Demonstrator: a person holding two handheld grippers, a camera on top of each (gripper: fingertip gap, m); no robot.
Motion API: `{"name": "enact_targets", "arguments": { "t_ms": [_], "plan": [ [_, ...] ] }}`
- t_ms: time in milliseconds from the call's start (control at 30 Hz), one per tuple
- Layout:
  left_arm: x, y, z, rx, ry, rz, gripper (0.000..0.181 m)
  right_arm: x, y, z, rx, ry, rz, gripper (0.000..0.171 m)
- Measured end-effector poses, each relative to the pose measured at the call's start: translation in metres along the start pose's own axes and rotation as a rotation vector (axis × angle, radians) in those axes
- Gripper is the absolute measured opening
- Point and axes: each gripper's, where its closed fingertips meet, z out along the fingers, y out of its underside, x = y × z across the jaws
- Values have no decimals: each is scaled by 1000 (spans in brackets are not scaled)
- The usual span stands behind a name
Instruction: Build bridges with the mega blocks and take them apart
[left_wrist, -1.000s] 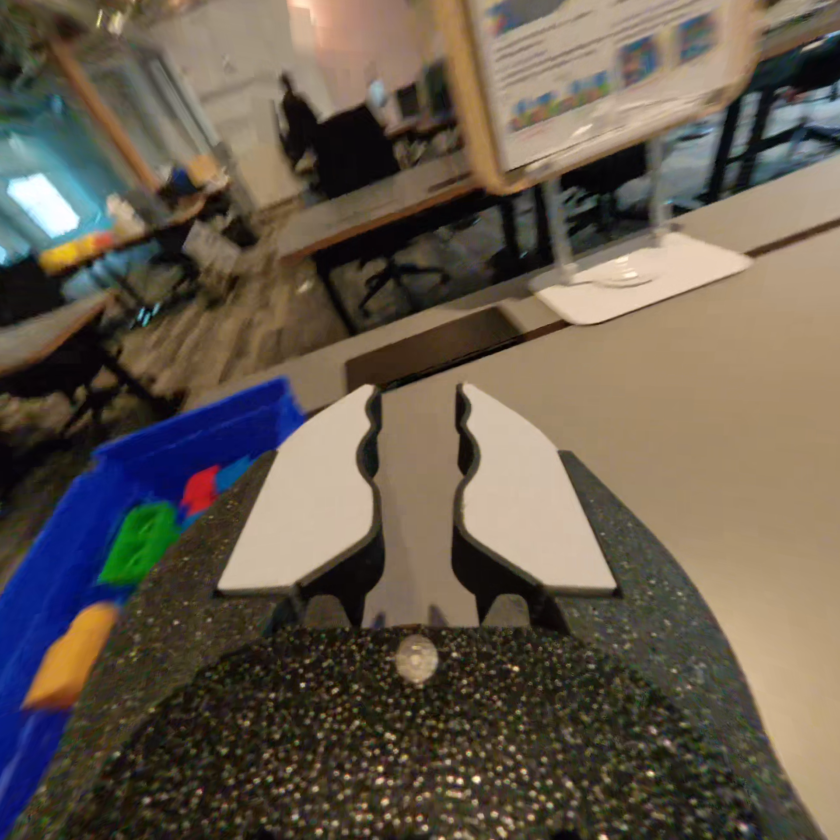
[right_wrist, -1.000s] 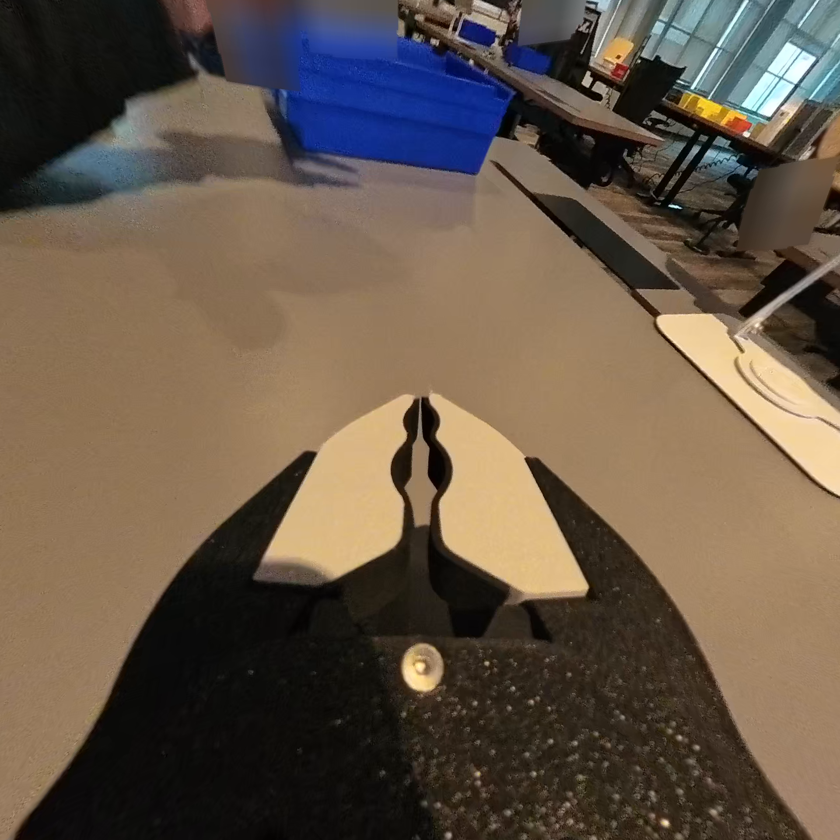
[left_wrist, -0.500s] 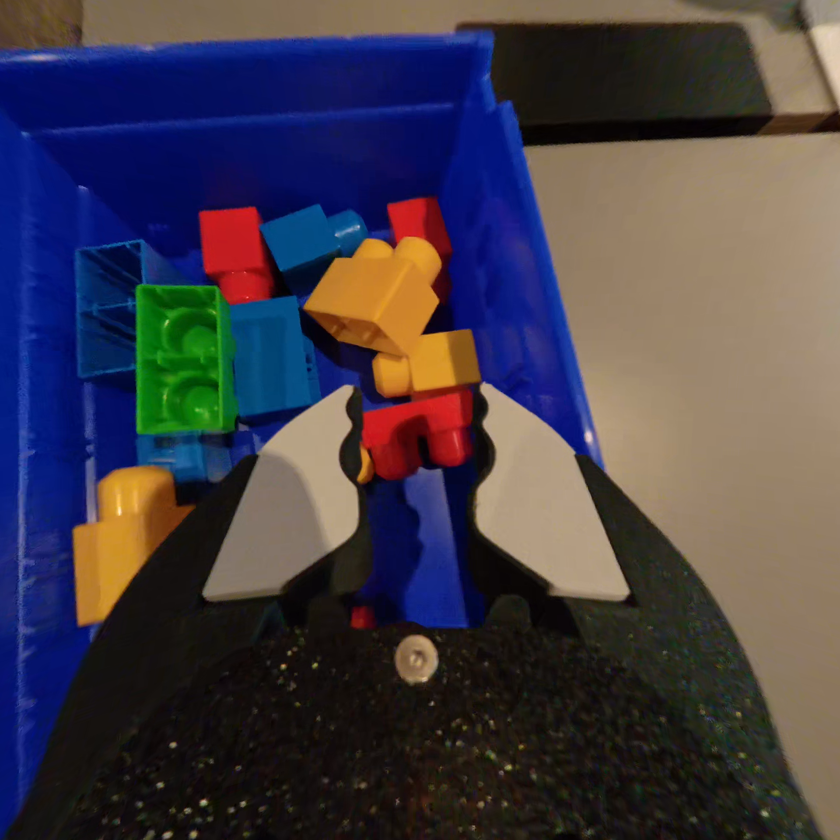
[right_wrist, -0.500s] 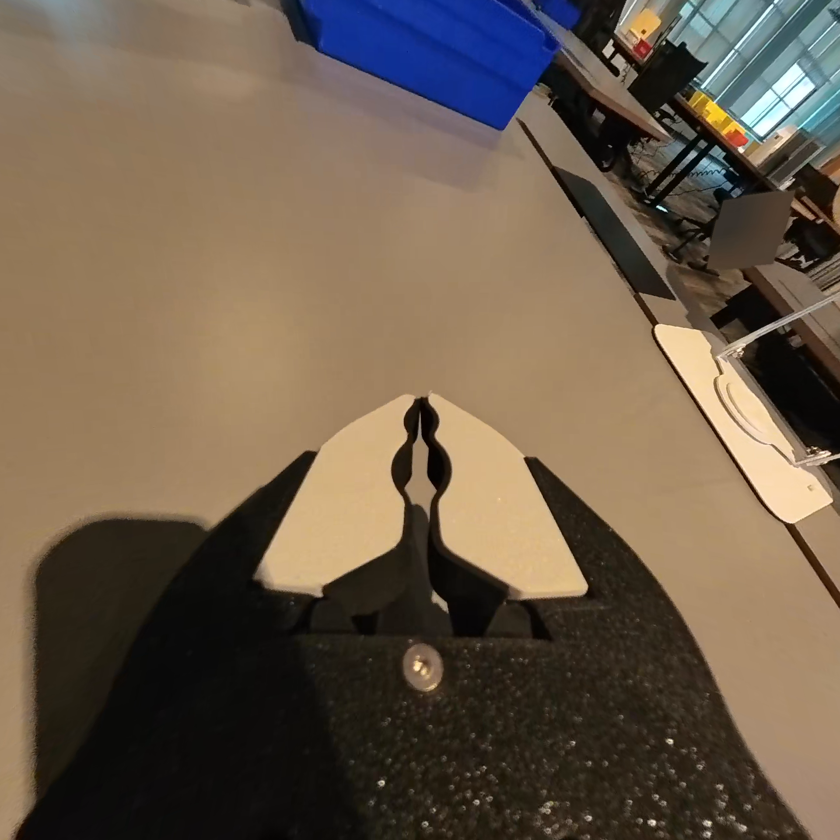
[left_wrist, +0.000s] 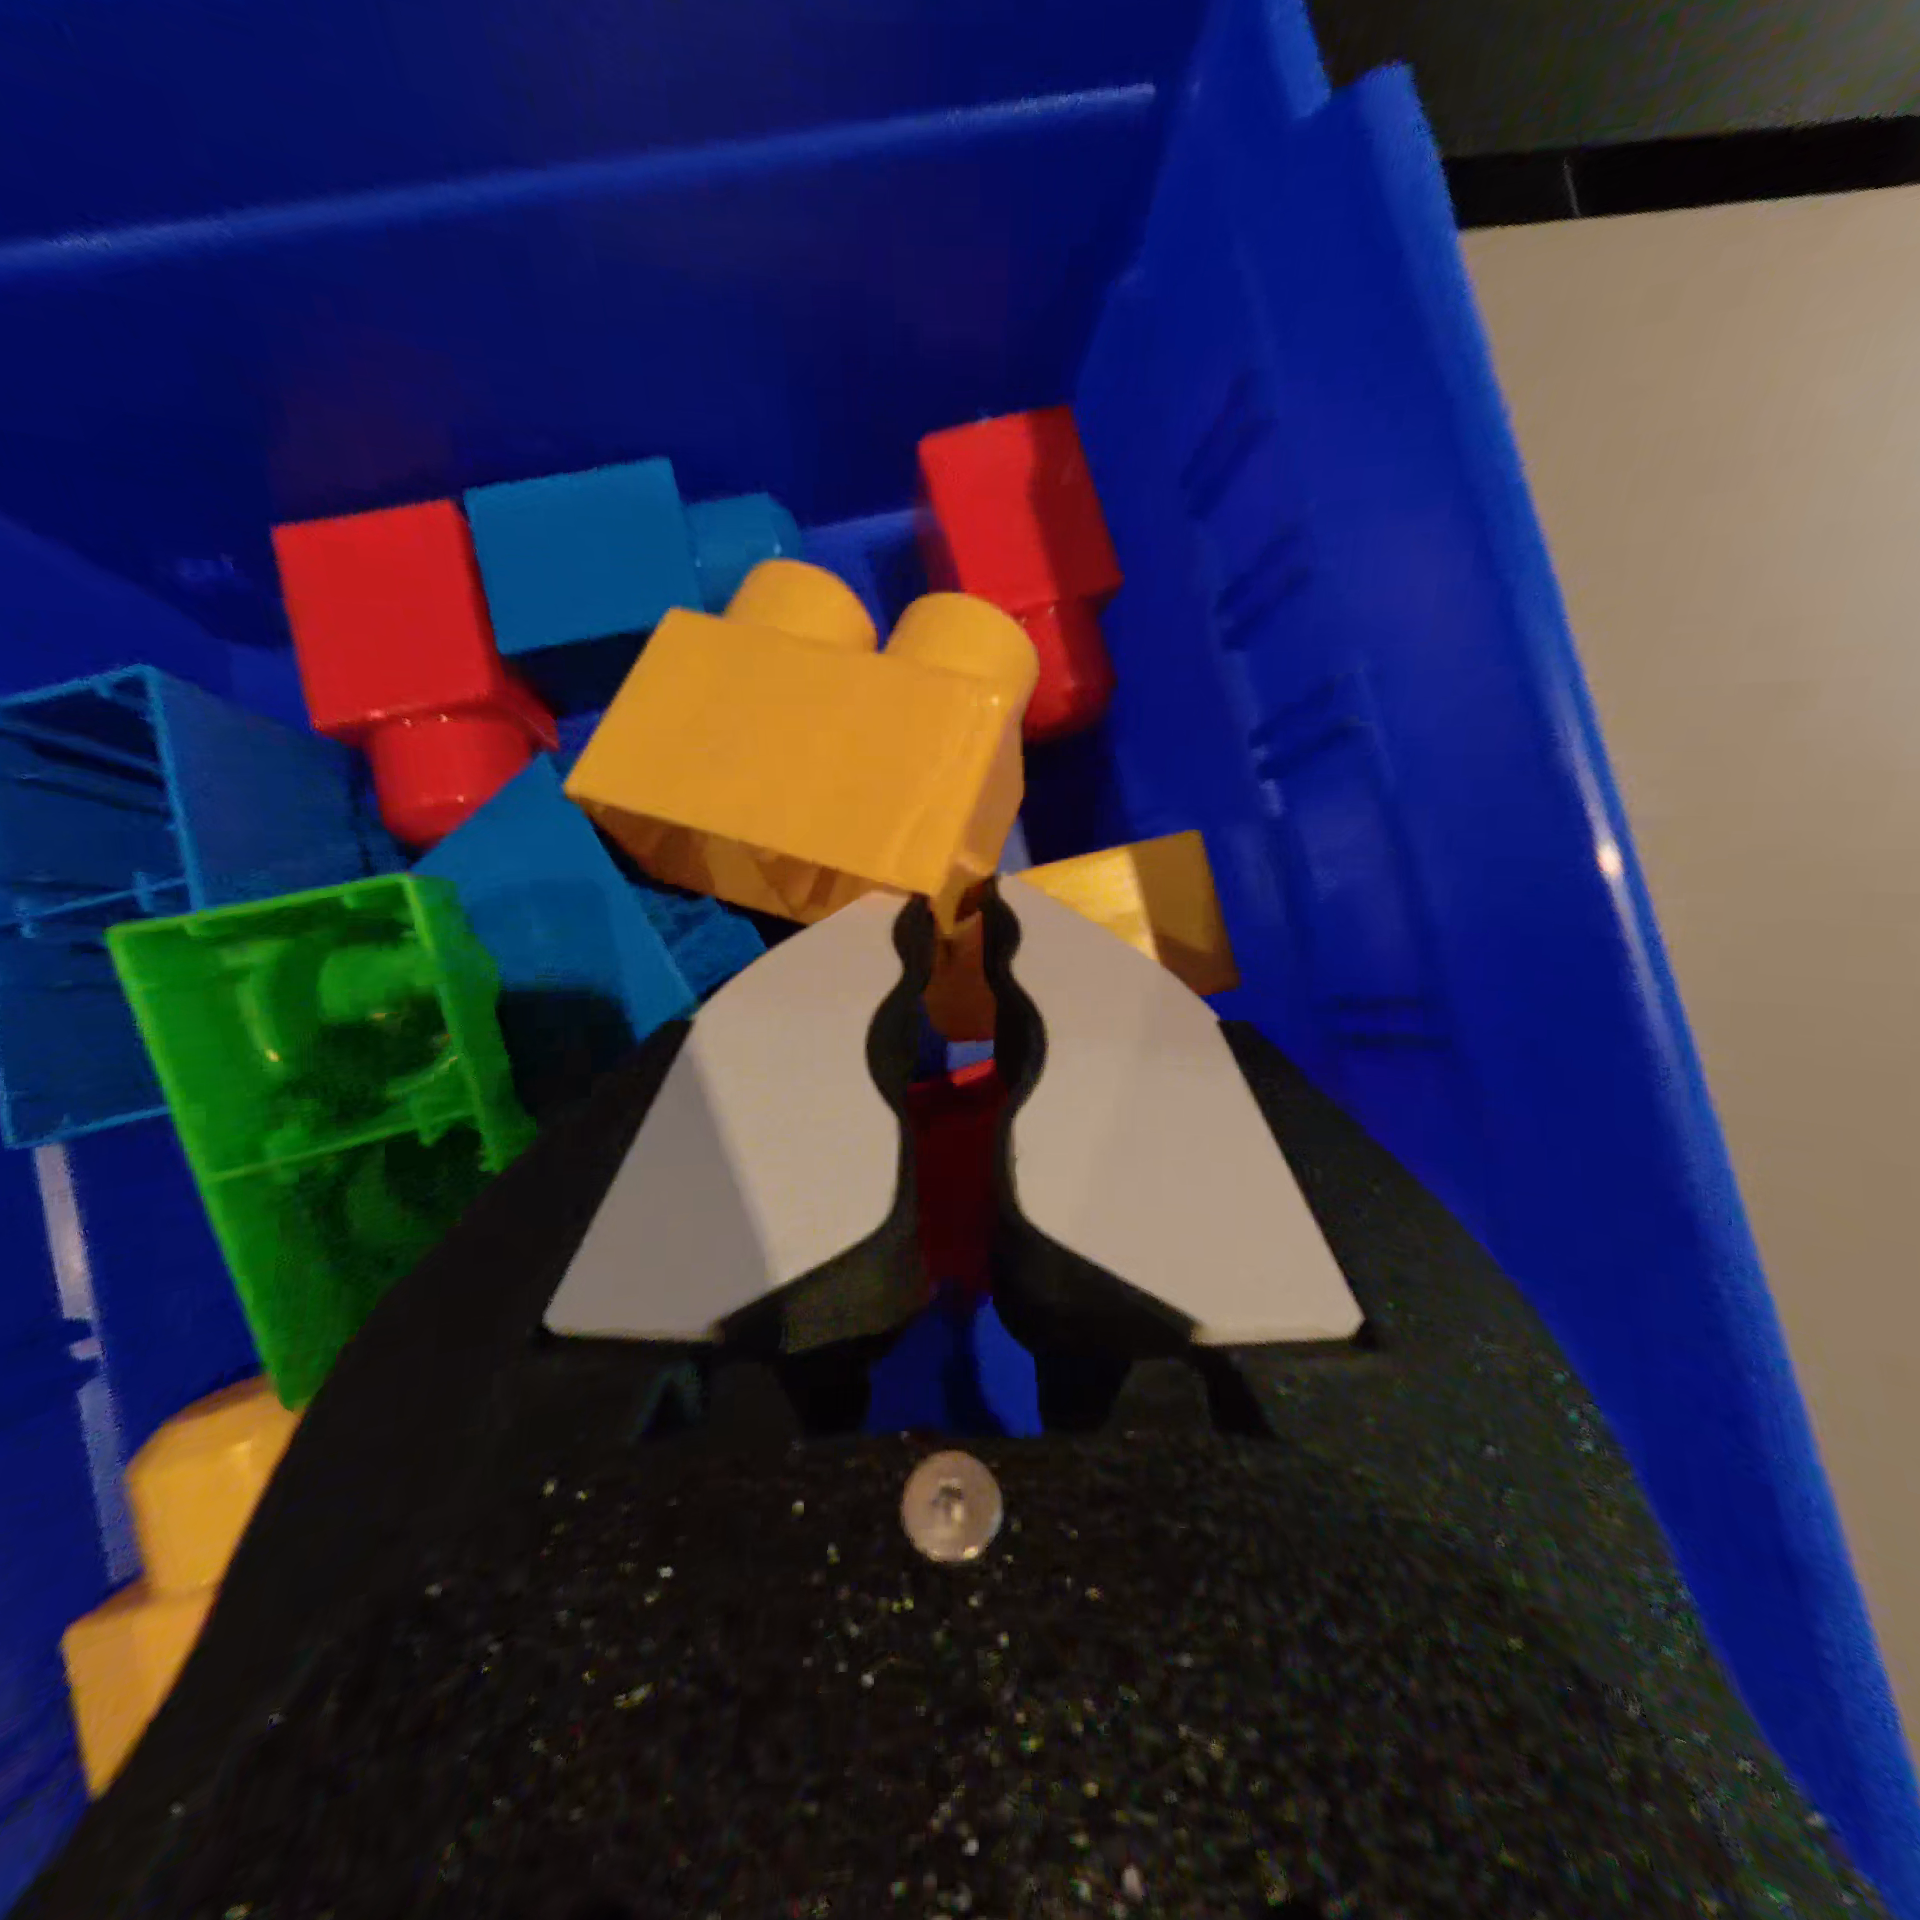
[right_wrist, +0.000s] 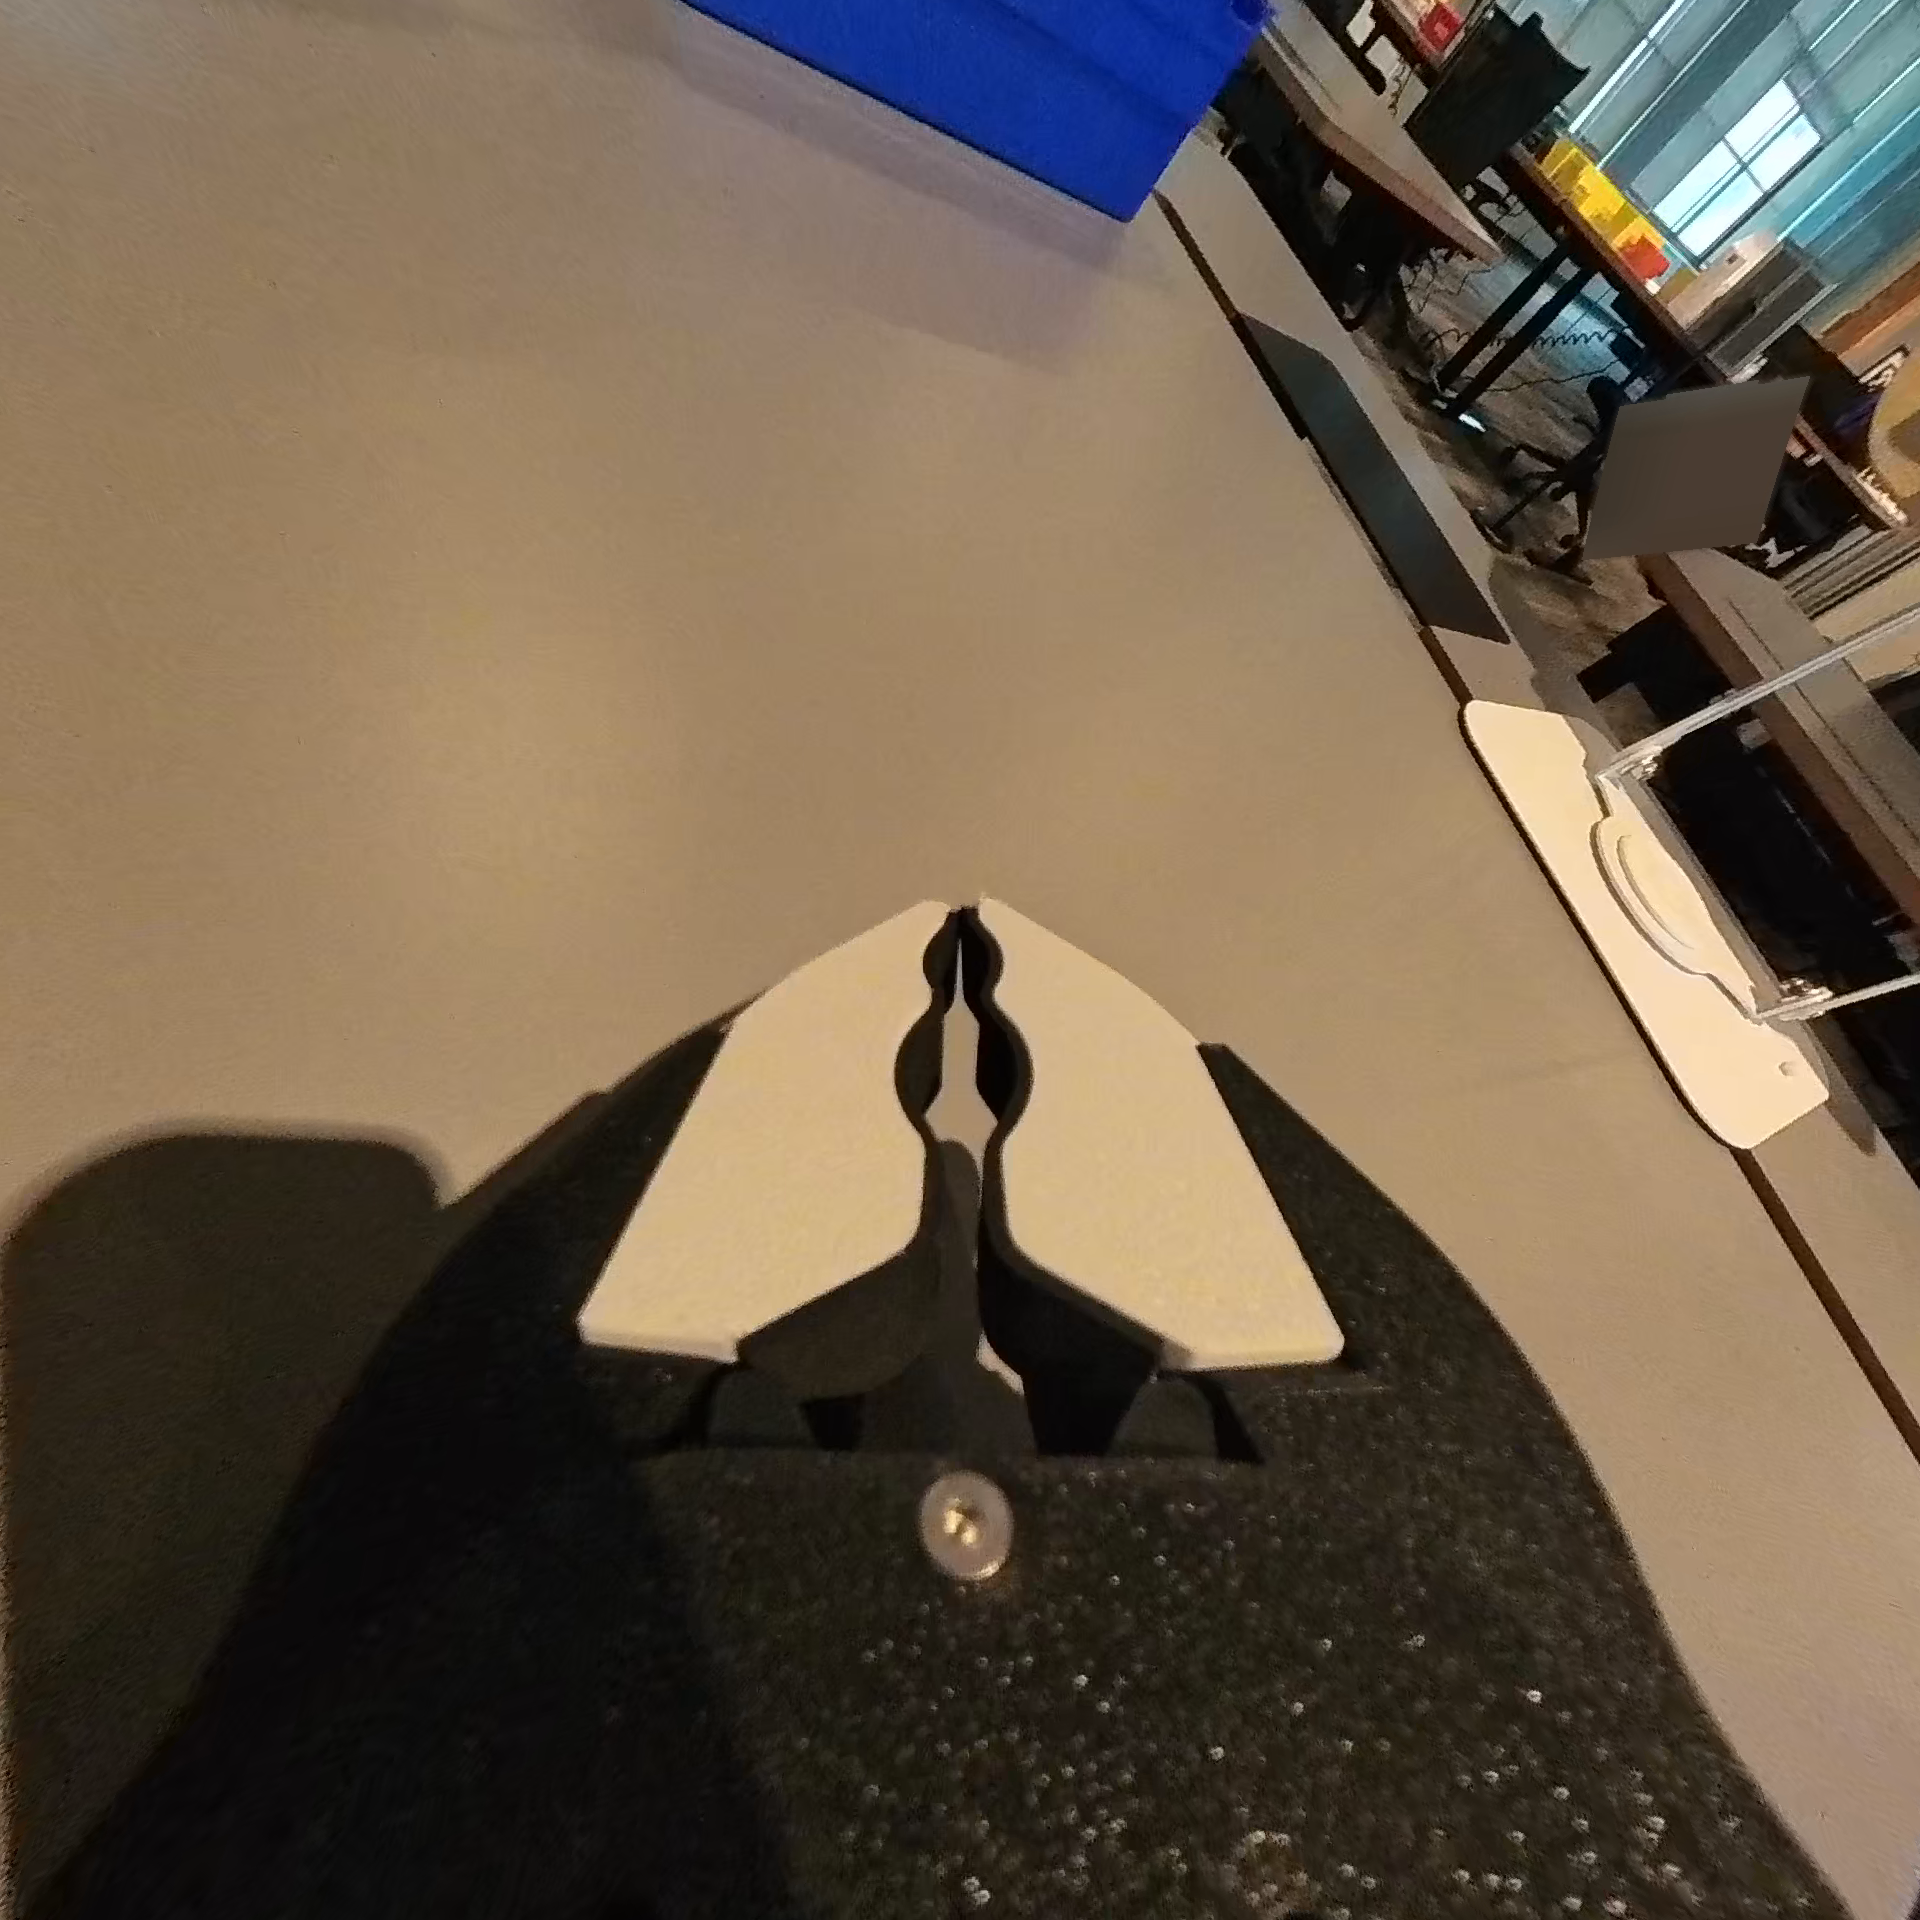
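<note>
our left hand-held gripper (left_wrist: 954, 914) is down inside the blue bin (left_wrist: 1299, 540), its fingers drawn narrow, almost together, with something yellow-orange and something red showing in the slit between them. we cannot tell whether it truly pinches a block or merely hangs over them. the big yellow block (left_wrist: 800, 748) lies tilted just beyond the fingertips, its lower corner touching or nearly touching them, with a smaller yellow block (left_wrist: 1132, 904) beside the bin's right wall.

the risk, as we judge it, is a grip on a mere corner or edge: the yellow block would pivot and drop back among the red block (left_wrist: 395, 634), the blue ones and the green block (left_wrist: 312, 1091). the loose pile may also shift, or a neighbour ride up with the lift. the bin wall sits close on the right, so a careless pull could snag it.

our right hand-held gripper (right_wrist: 961, 914) hangs over the bare tabletop (right_wrist: 520, 520), tips meeting, holding nothing. no bridge stands there yet.
</note>
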Motion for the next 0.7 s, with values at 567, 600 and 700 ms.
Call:
{"name": "enact_targets", "arguments": {
  "t_ms": [567,600,700],
  "plan": [
    [326,-31,-120,668,219,789,7,14,-6,-8,70,14,121,16],
    [359,-16,-104,614,276,842,7,17,-7,-10,86,14,161,18],
    [436,35,-56,425,436,957,7,32,-6,-20,132,25,320,24]
  ]
}}
